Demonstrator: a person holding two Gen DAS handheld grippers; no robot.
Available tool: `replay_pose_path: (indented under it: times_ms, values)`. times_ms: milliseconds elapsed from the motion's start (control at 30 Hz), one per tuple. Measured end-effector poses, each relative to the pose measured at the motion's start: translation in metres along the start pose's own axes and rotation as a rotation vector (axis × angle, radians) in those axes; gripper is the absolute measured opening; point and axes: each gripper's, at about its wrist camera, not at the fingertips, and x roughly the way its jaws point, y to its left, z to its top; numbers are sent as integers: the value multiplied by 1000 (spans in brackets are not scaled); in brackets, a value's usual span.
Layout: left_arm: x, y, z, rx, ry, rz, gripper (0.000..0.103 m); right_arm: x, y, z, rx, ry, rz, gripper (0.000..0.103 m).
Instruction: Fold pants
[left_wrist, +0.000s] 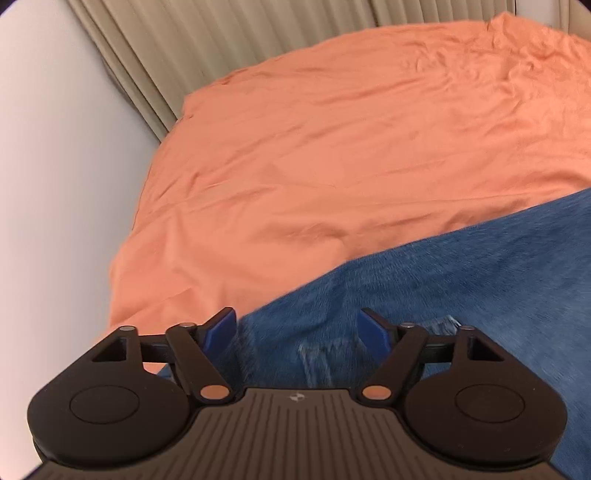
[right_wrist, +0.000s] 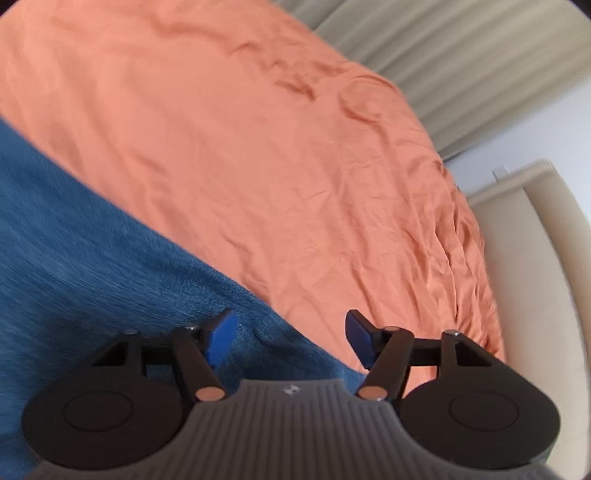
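Blue denim pants (left_wrist: 461, 280) lie on a bed with an orange sheet (left_wrist: 332, 147), at its near side. The left gripper (left_wrist: 297, 330) hangs above the pants near a worn, torn spot (left_wrist: 314, 354); its jaws stand wide and hold nothing. The right gripper (right_wrist: 290, 338) is over the edge of the pants (right_wrist: 92, 240), jaws also apart and empty. Beige curtains (left_wrist: 184, 44) hang behind the bed.

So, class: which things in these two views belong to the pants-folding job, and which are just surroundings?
Part of the job:
- blue jeans
- left gripper, open
- right gripper, open

Just surroundings:
- orange bedsheet
- beige curtain
- cream headboard
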Motion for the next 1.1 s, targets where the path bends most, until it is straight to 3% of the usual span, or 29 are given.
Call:
replay_pose_path:
  times_ms: [133, 267, 400, 533, 700, 733, 767, 833, 900, 1033, 1100]
  values:
    - [-34, 24, -27, -131, 9, 19, 85, -38, -19, -21, 142, -11, 86, 65]
    - [-51, 74, -69, -428, 38, -22, 85, -70, -32, -56, 284, -12, 157, 65]
    - [-57, 104, -122, -705, 46, -81, 85, -98, -23, -89, 290, -13, 153, 65]
    - [-33, 118, -176, -977, 10, -202, 86, -116, -17, -107, 315, -15, 173, 65]
    - [14, 125, -231, -1394, -139, -344, 86, -131, -3, -120, 308, 17, 180, 65]
    - [21, 126, -234, -1428, -156, -359, 77, -135, 1, -122, 286, 25, 174, 65]
    - [25, 127, -233, -1437, -173, -373, 70, -140, 4, -124, 263, 30, 172, 65]
    - [25, 127, -222, -1395, -152, -338, 44, -148, 7, -127, 229, 39, 168, 68]
    - [17, 128, -202, -1275, -162, -286, 22, -156, 4, -129, 223, 35, 168, 74]
    - [-29, 127, -154, -989, -233, -182, 17, -156, -6, -128, 208, 61, 128, 74]
    - [-41, 128, -143, -897, -235, -152, 17, -154, -9, -126, 201, 74, 108, 74]
